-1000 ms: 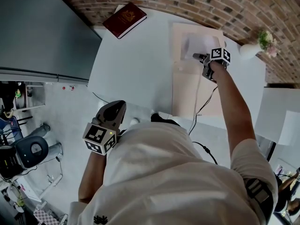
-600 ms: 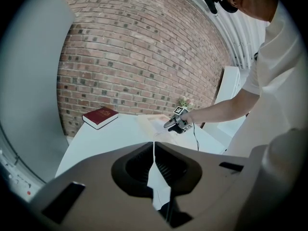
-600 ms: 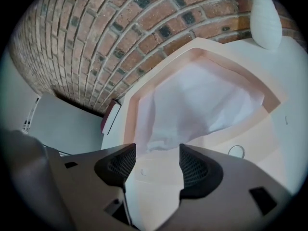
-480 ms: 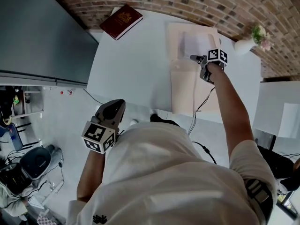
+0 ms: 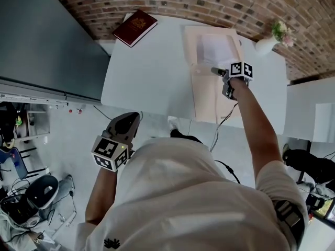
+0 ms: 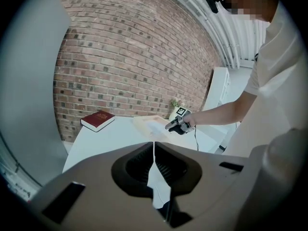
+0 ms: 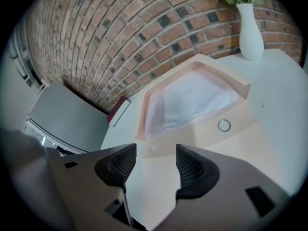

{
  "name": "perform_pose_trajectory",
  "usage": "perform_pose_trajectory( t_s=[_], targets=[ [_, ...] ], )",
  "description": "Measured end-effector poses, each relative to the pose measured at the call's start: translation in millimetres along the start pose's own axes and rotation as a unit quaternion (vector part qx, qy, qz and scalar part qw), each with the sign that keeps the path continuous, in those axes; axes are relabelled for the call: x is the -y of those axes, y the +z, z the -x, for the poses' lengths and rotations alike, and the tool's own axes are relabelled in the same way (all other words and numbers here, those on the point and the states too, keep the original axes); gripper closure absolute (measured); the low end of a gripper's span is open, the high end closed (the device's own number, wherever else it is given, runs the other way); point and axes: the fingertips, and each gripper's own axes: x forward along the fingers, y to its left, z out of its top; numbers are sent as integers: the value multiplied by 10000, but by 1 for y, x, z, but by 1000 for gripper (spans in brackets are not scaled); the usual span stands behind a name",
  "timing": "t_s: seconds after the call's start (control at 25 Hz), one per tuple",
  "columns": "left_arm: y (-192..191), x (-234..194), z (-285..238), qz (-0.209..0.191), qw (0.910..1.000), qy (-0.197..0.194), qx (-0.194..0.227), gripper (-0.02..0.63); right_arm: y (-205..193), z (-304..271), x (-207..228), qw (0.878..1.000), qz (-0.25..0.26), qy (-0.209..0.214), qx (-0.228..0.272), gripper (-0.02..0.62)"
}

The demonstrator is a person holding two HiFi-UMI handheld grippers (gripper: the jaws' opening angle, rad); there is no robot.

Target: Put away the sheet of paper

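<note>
Peach plastic is what I am working over: the folder [image 5: 207, 101] is lying open on the white table [image 5: 146, 72], and the sheet of paper [image 5: 213, 47] is resting in its far tray, its near edge looking slightly rumpled. I am judging that closing the near flap is the step in hand. So I am planning to catch the flap by its free edge, swing it up toward the brick wall [image 5: 209, 4] without dragging the sheet, and bring the snap button [image 7: 224, 125] down squarely. My right gripper [image 5: 215, 71] is hovering over the fold, arm [image 5: 256, 124] stretched forward, jaws standing wide apart and gripping nothing. My left gripper [image 6: 154, 153] is hanging low beside my body, off the table, jaws pressed together and empty.
</note>
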Motion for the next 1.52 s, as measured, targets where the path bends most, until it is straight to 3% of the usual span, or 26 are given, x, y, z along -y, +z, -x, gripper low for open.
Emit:
perform_pose_trajectory(
  t_s=[0.28,0.4,0.44,0.72,1.04,1.52],
  targets=[
    [-21,6,34,-85,9998,-183,23,577,-52,37,-34,9976,539,-132,414,349],
    [-30,10,46,-124,9996,-269,25,577,-77,57,-45,9949,687,-278,681,483],
    [-33,12,49,-145,9994,-298,27,577,-85,63,-49,9939,720,-314,772,562],
    [-45,25,72,-251,9983,-527,20,577,-151,98,-94,9894,931,-89,1112,566],
    [-69,34,90,-271,9974,-670,-1,577,-214,116,-141,9795,901,533,1720,568],
    [-79,40,113,-340,9965,-767,11,577,-268,132,-210,9675,1754,910,1575,568]
  ],
)
